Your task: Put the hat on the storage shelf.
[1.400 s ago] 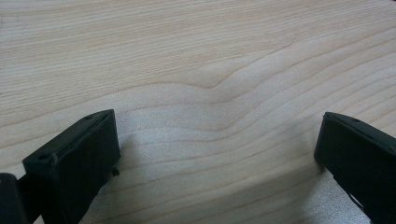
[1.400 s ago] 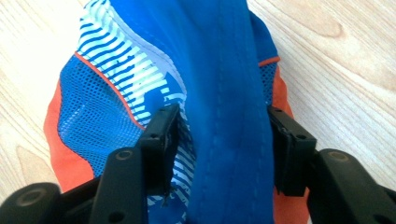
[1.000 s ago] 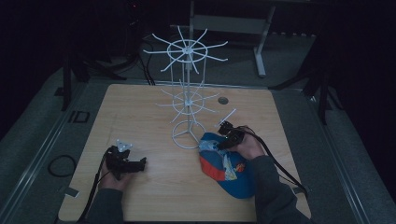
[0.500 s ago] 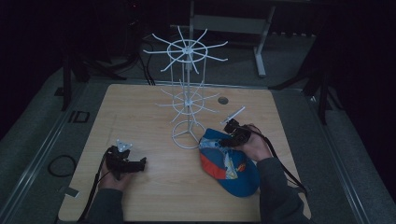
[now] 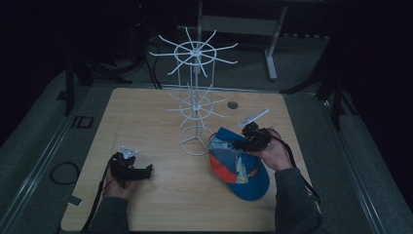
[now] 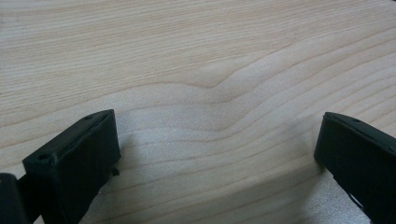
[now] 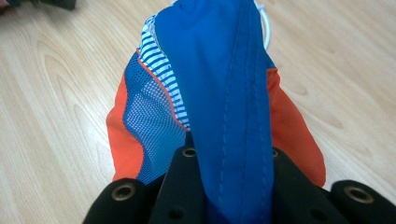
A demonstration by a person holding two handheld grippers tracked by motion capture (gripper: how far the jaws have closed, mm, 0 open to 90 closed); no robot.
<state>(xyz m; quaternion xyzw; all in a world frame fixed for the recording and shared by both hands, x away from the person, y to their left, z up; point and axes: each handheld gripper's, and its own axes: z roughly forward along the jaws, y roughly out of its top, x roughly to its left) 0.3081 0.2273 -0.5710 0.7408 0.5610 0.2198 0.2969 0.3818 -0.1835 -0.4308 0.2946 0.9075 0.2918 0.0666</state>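
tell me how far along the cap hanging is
Done: the right gripper is shut on the cap, blue fabric pinched between its jaws in the right gripper view. In hand: the cap lies by the base of the white wire rack. Left: lifting it onto a rack arm; none holds anything. The left gripper sits open on the table.

blue-orange striped cap (image 5: 241, 165), white rack (image 5: 195, 97), black fingers (image 6: 74, 158)

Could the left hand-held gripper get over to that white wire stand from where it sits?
Probably yes. The left hand-held gripper rests open on bare table, and nothing lies between it and the stand.
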